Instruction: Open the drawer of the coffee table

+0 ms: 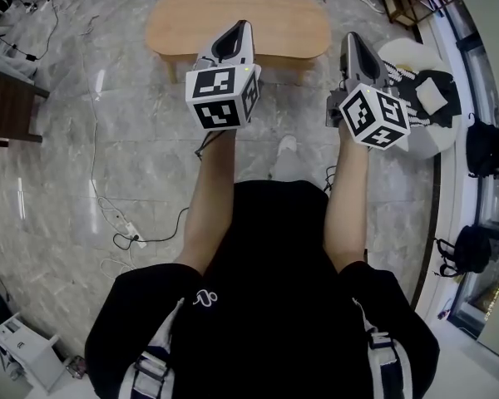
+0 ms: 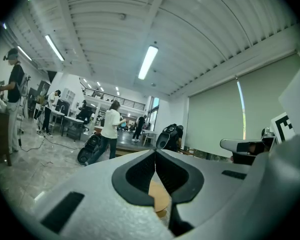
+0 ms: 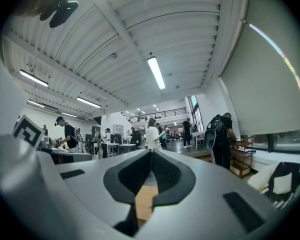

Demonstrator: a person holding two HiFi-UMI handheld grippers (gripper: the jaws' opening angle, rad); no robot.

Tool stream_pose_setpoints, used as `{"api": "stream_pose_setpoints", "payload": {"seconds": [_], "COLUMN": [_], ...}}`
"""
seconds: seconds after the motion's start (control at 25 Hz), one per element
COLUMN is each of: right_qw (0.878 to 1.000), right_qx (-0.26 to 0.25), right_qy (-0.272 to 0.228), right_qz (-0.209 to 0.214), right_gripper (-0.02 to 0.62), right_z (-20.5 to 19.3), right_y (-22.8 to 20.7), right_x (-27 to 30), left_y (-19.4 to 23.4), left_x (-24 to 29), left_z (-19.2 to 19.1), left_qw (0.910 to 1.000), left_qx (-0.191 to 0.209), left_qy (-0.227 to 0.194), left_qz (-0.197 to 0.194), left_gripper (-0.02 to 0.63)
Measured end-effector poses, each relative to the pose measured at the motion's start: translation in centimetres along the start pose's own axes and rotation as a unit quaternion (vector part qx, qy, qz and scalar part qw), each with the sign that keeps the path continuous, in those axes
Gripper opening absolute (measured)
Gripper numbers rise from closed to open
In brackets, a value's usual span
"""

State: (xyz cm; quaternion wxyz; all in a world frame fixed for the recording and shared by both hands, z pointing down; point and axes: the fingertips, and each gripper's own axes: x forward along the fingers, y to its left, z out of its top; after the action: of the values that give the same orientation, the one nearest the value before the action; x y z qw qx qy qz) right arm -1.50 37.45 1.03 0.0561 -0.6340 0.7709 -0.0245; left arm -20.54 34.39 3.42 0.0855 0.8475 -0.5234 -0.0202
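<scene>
An oval coffee table with a light wooden top (image 1: 233, 19) is seen at the far side of a grey marbled stone floor (image 1: 91, 173), ahead of the person and well apart from both grippers. Its drawer cannot be made out from above; only the top and two short legs under it are shown.

The grey left gripper (image 1: 234, 32) with its black-and-white marker cube is held out level in front of the person. Its jaws are closed against each other and nothing is held between them. In the head view its tip is overlapped with the near edge of the table, but in the left gripper view the wooden top is seen only as a small patch below the black jaw pads (image 2: 140, 171).

The grey right gripper (image 1: 354, 44) is held beside it, also level. Its jaws are likewise pressed together and empty, and the same wood is glimpsed beneath its pads (image 3: 167, 171).

A white power strip (image 1: 133, 238) with a black cable is lying on the floor at the left, near a dark brown wooden stand (image 1: 8, 106). Two black backpacks (image 1: 486, 148) are set along the right wall. A white shoe (image 1: 287, 146) of the person is visible between the forearms. Several people (image 2: 110, 129) are shown standing in the hall beyond.
</scene>
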Motion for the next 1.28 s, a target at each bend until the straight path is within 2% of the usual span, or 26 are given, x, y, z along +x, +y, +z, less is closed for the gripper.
{"api": "stream_pose_setpoints", "payload": {"seconds": [0.28,0.64,0.96,1.08,1.2,1.28], "right_qw": [1.0,0.999,0.999,0.998,0.997,0.996], "right_qx": [-0.006,-0.009,0.007,0.019,-0.004,0.004], "right_qy": [-0.015,-0.032,-0.046,-0.053,-0.052,-0.061], "right_qz": [0.002,-0.002,-0.011,-0.03,-0.06,-0.059], "right_gripper": [0.012,0.012,0.012,0.012,0.012,0.014], "right_z": [-0.6,-1.5,-1.6,-1.3,-0.7,-0.2], "right_y": [0.2,-2.0,-7.0,-11.0,-14.9,-16.4], "right_x": [0.8,2.5,6.7,8.4,10.0,11.6], "left_y": [0.8,1.5,1.5,0.0,-1.8,-2.3], "left_x": [0.8,3.8,10.3,13.5,16.5,18.6], "left_z": [-0.6,-1.8,-1.0,-0.7,0.4,1.3], "left_qw": [0.9999,0.9998,0.9994,0.9988,0.997,0.996], "left_qx": [0.006,0.008,0.021,0.029,0.039,0.055], "left_qy": [-0.01,-0.02,-0.025,-0.033,-0.053,-0.058], "left_qz": [-0.006,-0.006,-0.008,-0.021,-0.041,-0.042], "left_gripper": [0.011,0.01,0.011,0.011,0.011,0.011]}}
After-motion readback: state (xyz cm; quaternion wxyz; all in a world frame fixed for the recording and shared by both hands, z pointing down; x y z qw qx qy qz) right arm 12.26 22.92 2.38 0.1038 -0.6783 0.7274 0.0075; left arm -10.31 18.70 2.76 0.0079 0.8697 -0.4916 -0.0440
